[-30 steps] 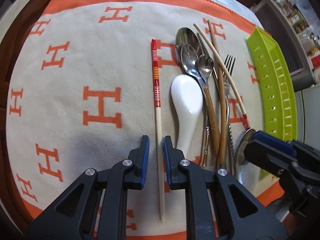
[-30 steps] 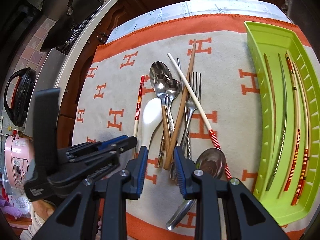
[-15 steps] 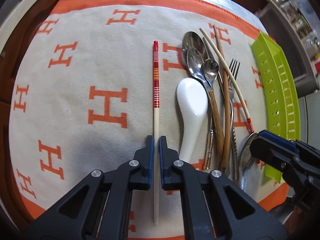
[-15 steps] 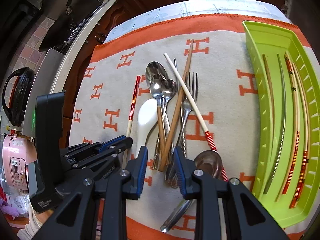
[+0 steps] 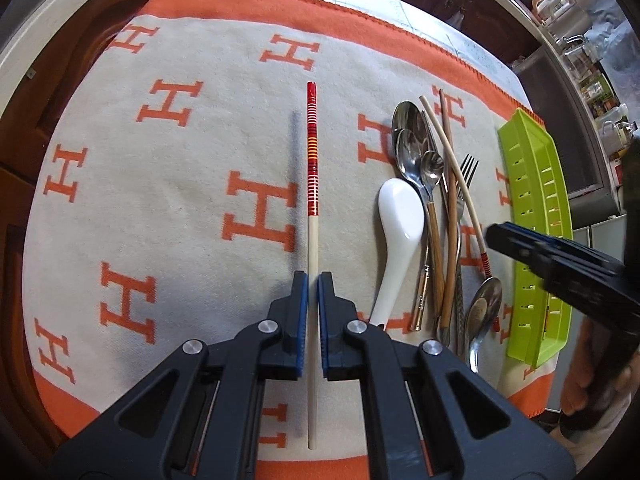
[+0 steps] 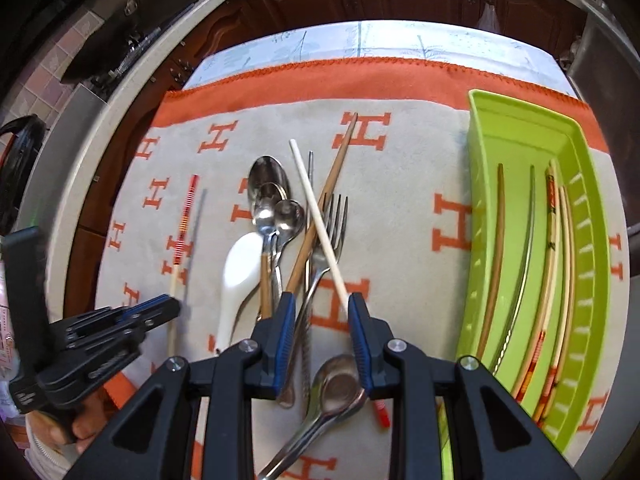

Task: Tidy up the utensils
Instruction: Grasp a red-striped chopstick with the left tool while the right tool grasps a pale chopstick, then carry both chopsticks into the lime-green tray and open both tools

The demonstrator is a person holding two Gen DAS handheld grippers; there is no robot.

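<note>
A: Where is the red-banded chopstick (image 5: 312, 184)?

B: Clamped in the left gripper (image 5: 312, 280), pads tight on its pale plain shaft. It hangs clear above the orange-and-cream cloth (image 5: 160, 200); its shadow falls just to the left.

A: Will it handle easily?

B: Probably. It looks light, stiff and smooth, so it could pivot or slip. The hold near the plain end leaves the long banded part overhanging.

A: And the other tool?

B: The right gripper (image 6: 322, 312) has its jaws apart over the utensil pile (image 6: 288, 240), holding nothing. The green tray (image 6: 592, 264), right of the pile, already holds chopsticks.
</note>
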